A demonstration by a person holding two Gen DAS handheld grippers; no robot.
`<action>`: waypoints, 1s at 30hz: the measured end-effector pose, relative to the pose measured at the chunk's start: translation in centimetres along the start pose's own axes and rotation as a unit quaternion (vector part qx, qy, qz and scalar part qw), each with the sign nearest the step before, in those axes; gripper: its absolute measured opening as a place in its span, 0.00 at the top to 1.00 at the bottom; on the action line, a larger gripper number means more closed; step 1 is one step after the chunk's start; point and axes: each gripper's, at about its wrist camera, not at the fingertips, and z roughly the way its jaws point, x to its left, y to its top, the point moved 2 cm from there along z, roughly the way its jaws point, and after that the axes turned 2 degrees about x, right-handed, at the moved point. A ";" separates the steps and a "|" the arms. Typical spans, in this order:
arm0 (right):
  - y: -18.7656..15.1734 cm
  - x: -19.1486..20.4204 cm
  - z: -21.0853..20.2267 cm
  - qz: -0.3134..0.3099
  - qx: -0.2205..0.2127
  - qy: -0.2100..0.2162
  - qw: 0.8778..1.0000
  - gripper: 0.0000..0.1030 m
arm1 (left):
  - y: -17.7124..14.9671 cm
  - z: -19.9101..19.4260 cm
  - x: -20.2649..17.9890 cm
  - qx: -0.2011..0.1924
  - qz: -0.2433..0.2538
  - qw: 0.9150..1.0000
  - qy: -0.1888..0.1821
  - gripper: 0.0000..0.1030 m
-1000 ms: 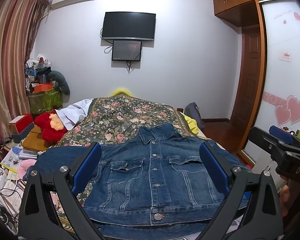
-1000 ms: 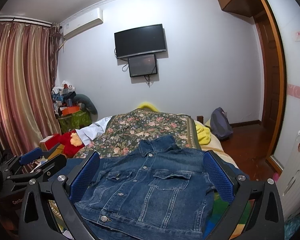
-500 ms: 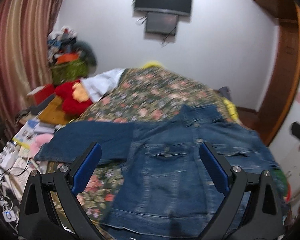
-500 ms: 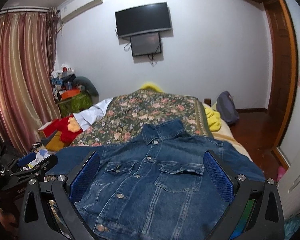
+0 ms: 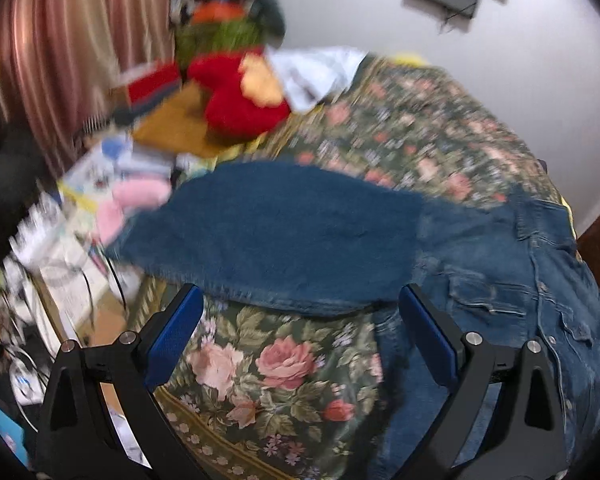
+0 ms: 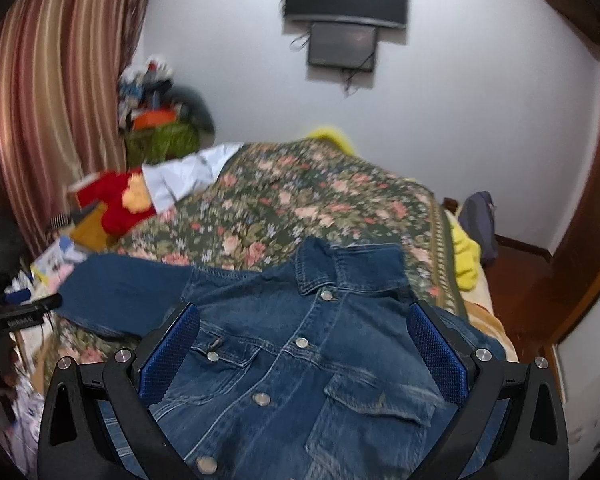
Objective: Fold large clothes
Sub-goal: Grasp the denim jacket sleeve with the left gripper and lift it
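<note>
A blue denim jacket (image 6: 300, 352) lies front up and buttoned on the floral bedspread (image 6: 300, 204), collar toward the far wall. Its left sleeve (image 5: 284, 232) stretches out flat to the left, to the bed's edge. My left gripper (image 5: 300, 336) is open and empty, just above the bedspread (image 5: 276, 368) below that sleeve. My right gripper (image 6: 304, 352) is open and empty, hovering over the jacket's chest. The left gripper (image 6: 20, 312) also shows at the left edge of the right wrist view. The jacket's right sleeve is hidden.
A red plush toy (image 5: 240, 96) and a white garment (image 5: 316, 68) lie at the bed's far left. Books, papers and cables (image 5: 72, 240) crowd the floor left of the bed. Striped curtains (image 6: 48, 100) hang at left. A yellow blanket (image 6: 466, 256) and wooden door (image 6: 580, 240) are at right.
My left gripper has swung left and down, from over the jacket body to the outstretched left sleeve. My right gripper has dropped closer over the jacket's chest. Both stayed open.
</note>
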 end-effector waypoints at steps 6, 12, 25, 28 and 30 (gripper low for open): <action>0.5 3.2 7.5 -0.054 0.072 0.022 0.996 0.00 | -0.8 5.7 4.9 0.085 -0.111 0.990 -0.032 0.04; -0.6 5.7 13.0 -0.086 0.134 0.065 0.985 0.00 | -1.2 9.8 8.3 0.128 -0.204 0.968 -0.065 0.14; -2.7 6.7 17.5 -0.068 0.215 0.118 0.967 0.00 | 2.5 10.7 9.8 0.084 -0.211 0.973 -0.048 0.60; -2.2 6.3 16.0 -0.079 0.191 0.119 0.971 0.00 | 3.8 9.6 8.4 0.058 -0.157 0.986 -0.009 0.85; -1.9 5.9 15.0 -0.091 0.179 0.113 0.973 0.00 | 4.9 8.3 6.6 0.030 -0.100 0.994 0.027 0.86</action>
